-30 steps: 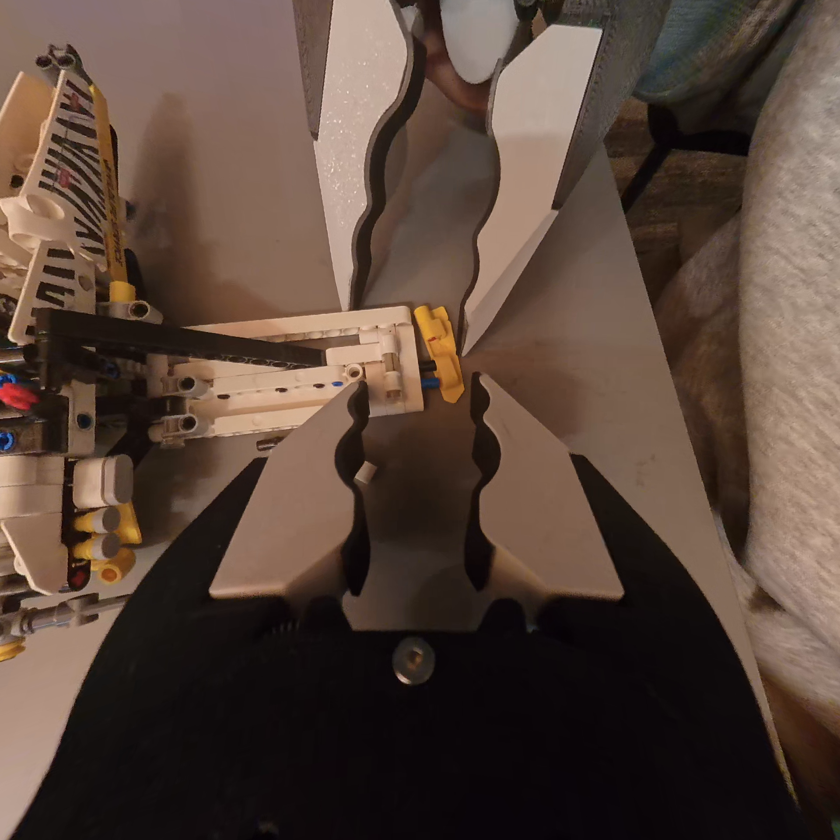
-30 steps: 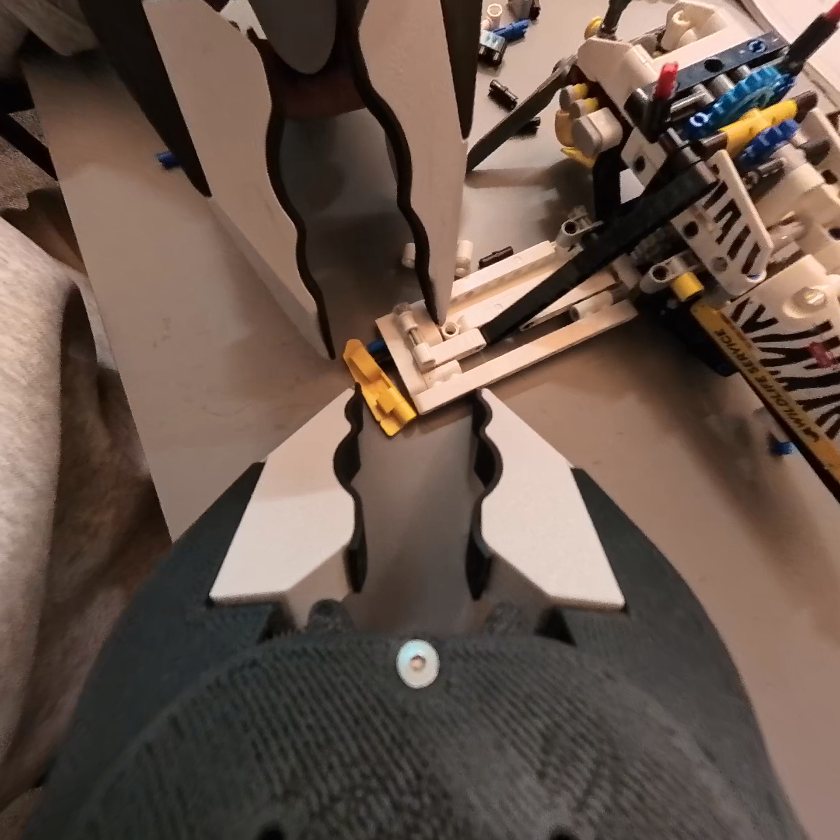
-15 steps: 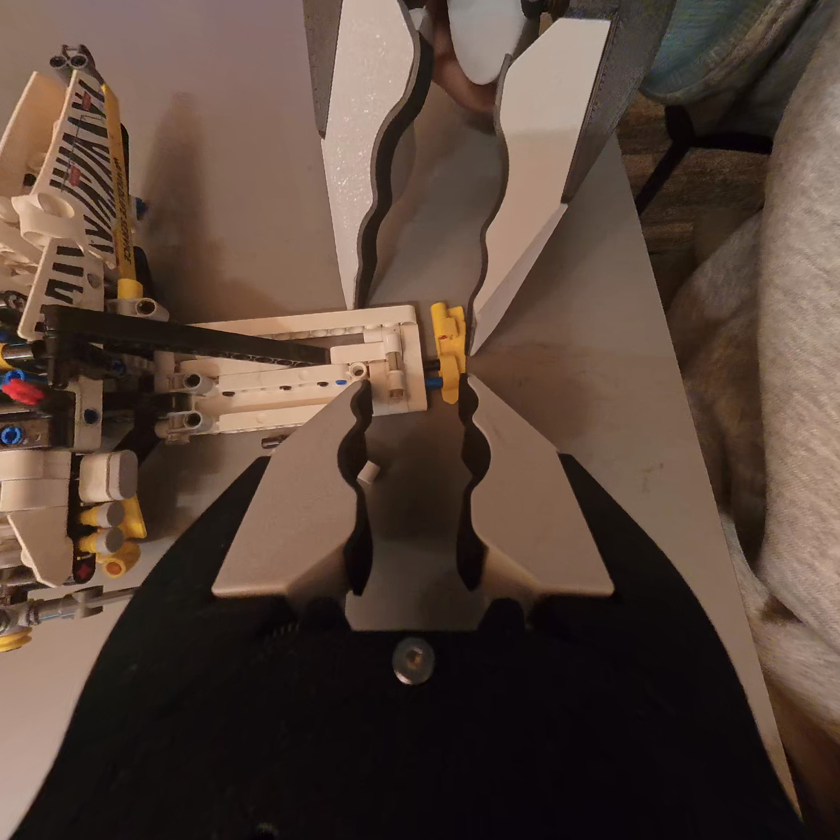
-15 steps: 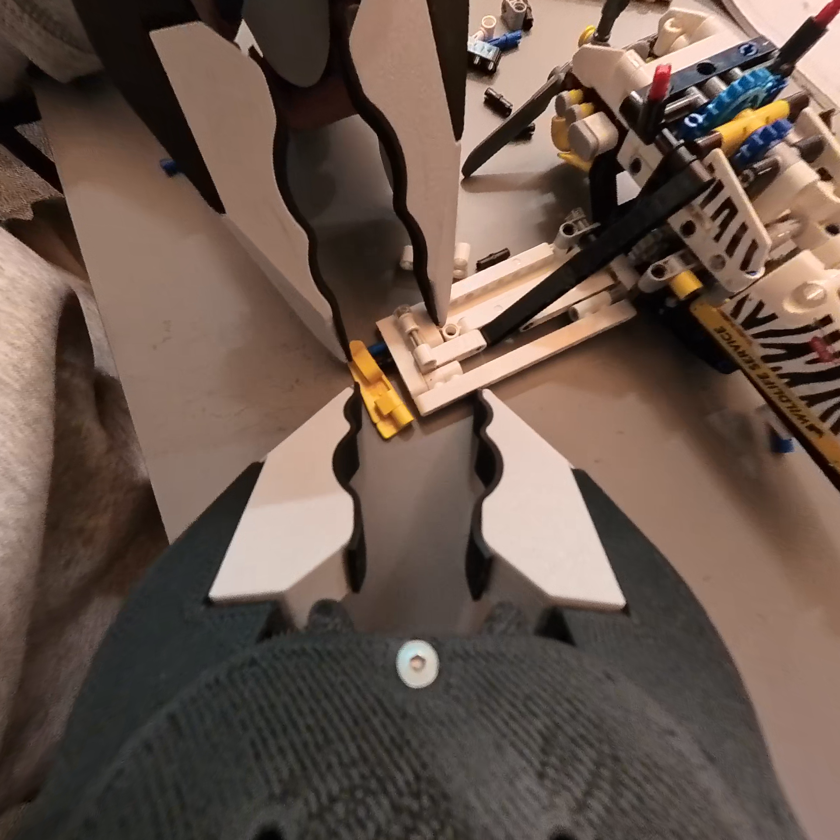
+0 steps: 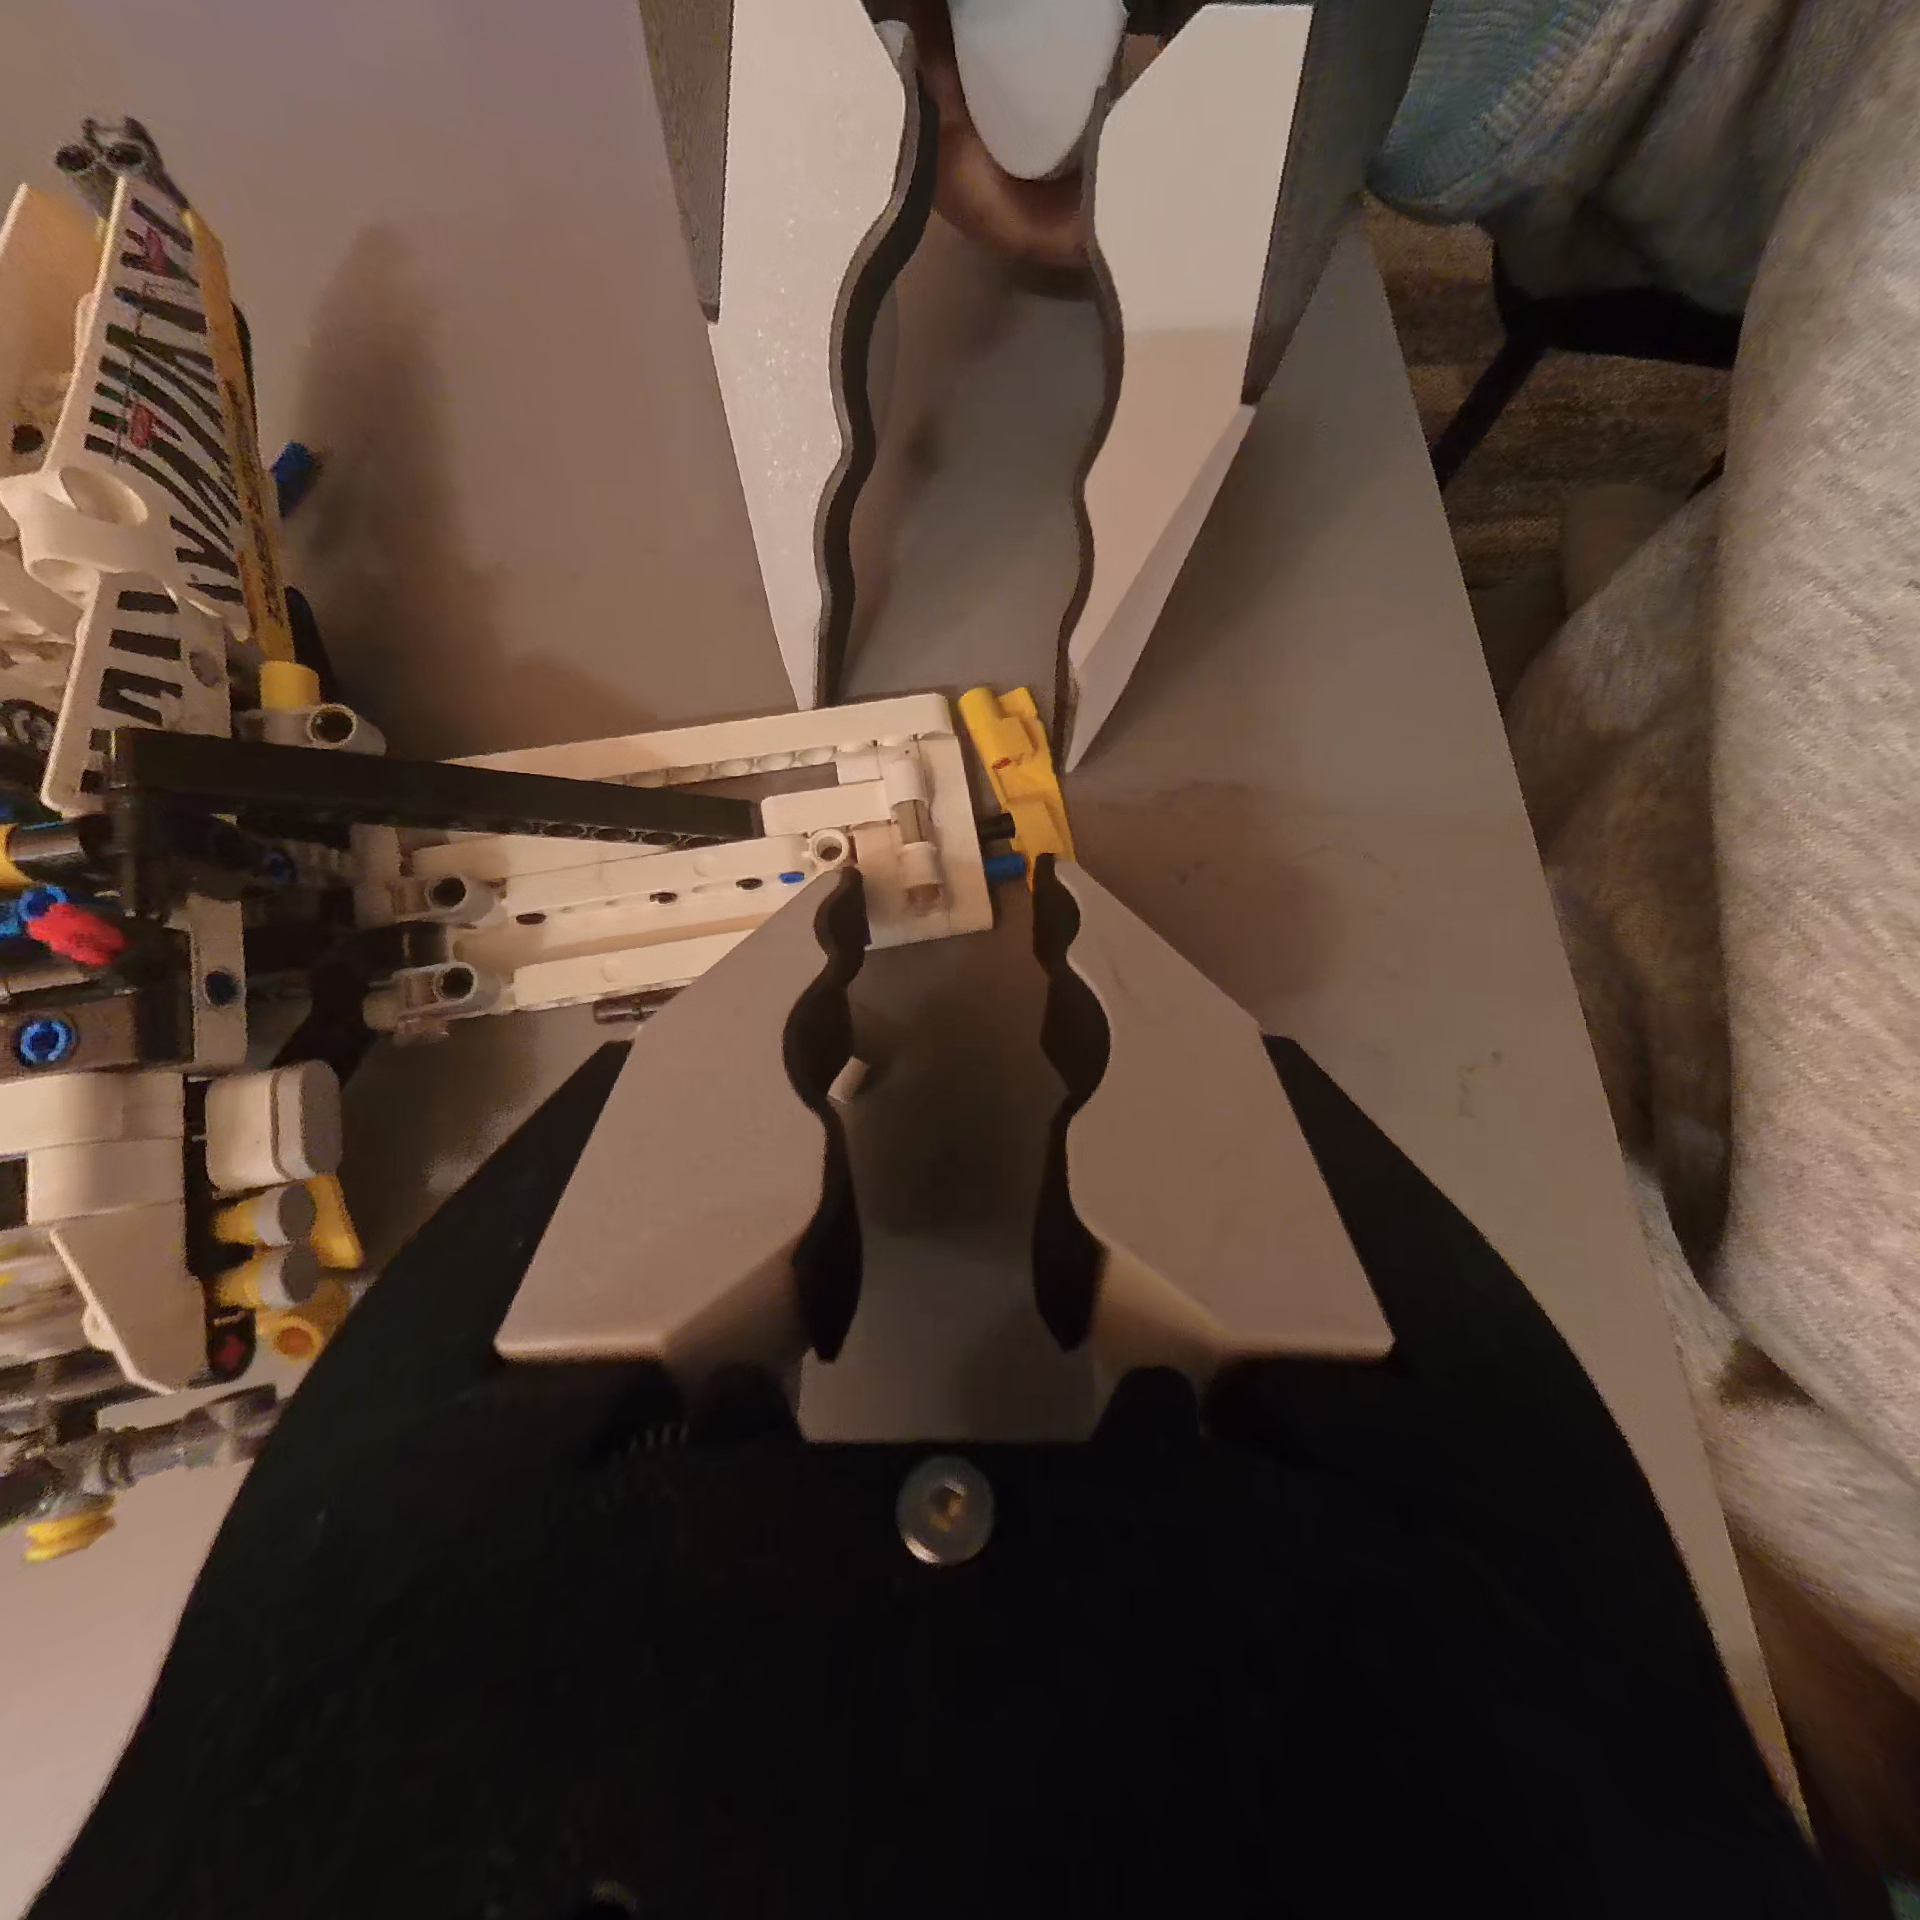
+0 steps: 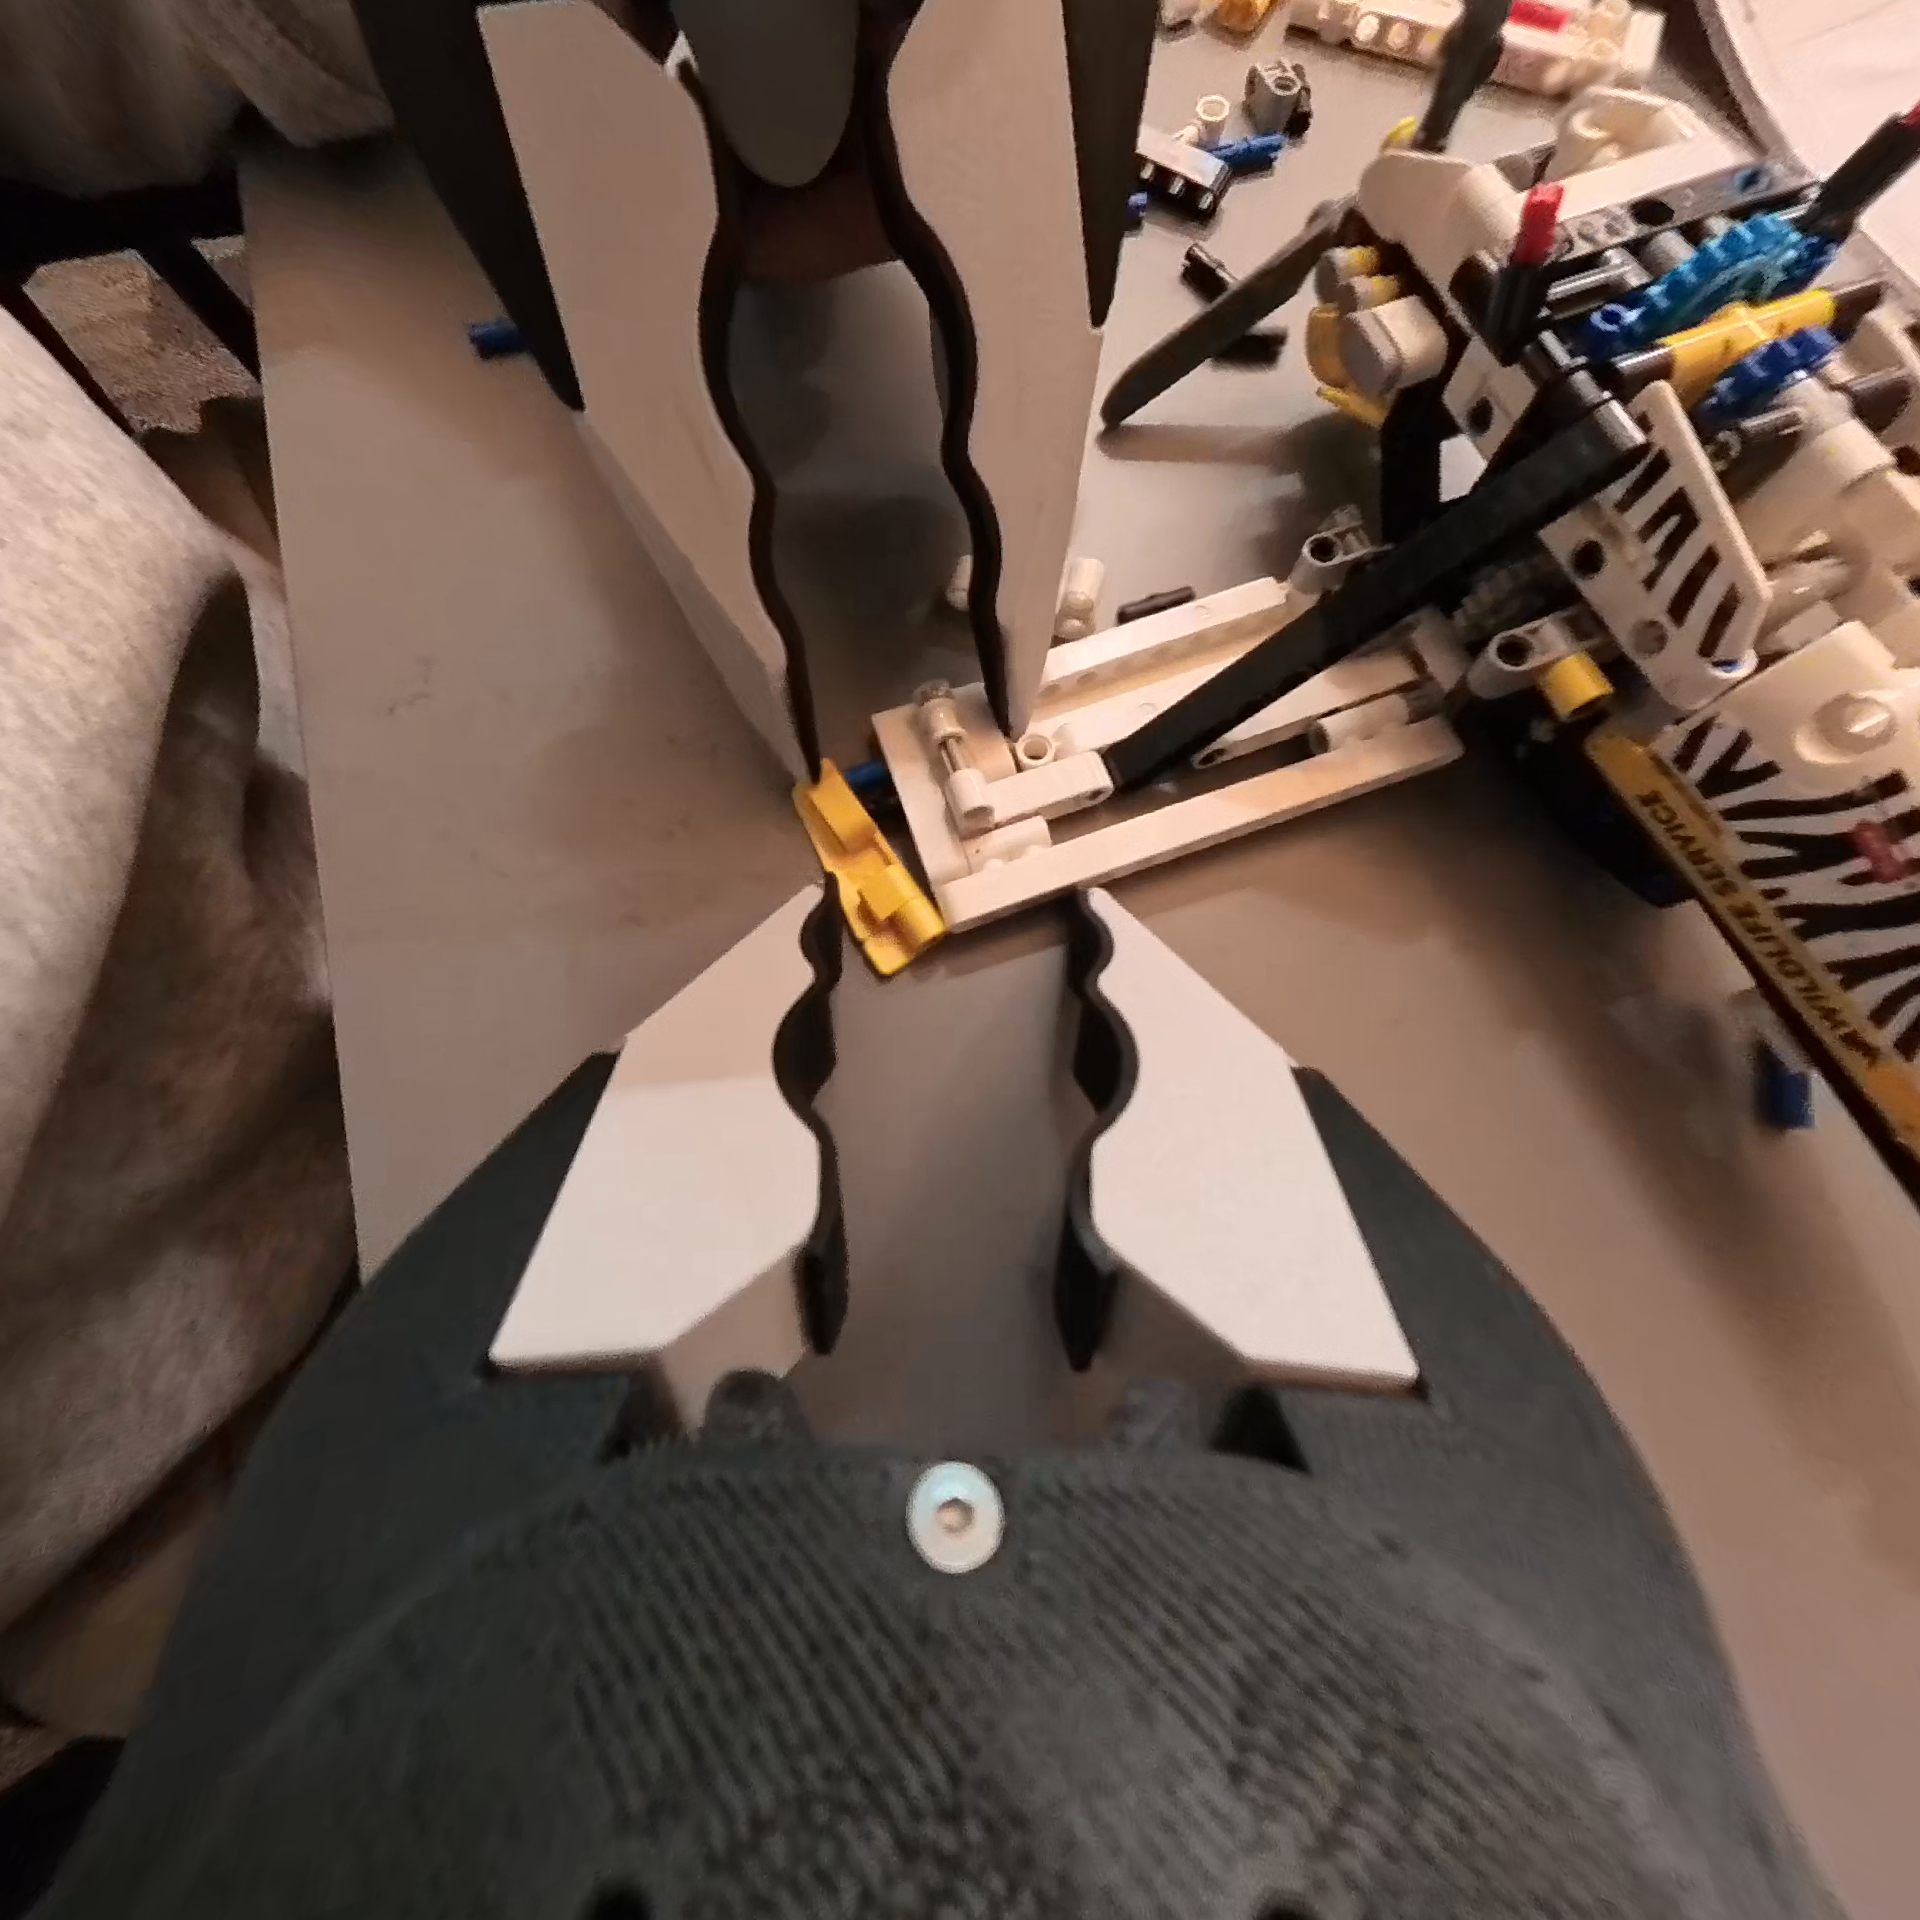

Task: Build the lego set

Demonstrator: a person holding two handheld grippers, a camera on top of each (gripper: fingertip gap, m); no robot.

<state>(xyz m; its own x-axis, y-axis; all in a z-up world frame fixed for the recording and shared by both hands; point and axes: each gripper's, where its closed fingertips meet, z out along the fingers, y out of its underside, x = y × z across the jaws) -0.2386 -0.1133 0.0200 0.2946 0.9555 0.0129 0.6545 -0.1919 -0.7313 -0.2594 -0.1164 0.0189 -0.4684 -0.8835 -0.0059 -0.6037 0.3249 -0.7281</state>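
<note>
White, wavy-edged fingers of the two grippers meet tip to tip over the grey table point(image 5: 1351, 935), near its edge. The left gripper point(image 5: 940, 883) has its fingers parted, one tip on the white frame point(image 5: 914, 821), the other against the yellow piece point(image 5: 1013, 769). The right gripper point(image 6: 951, 914) faces it, also parted, straddling the same end without clamping anything (its left tip touches the yellow piece point(image 6: 862, 873)). That white frame juts from the lego model point(image 6: 1621, 540), a white build with zebra-striped panels, blue gears and a long black beam point(image 5: 436, 795), lying on the table. Since a second ago the left gripper's fingers have narrowed, and the yellow piece sits closer to the frame's end. Loose small parts point(image 6: 1216, 145) lie beyond.
</note>
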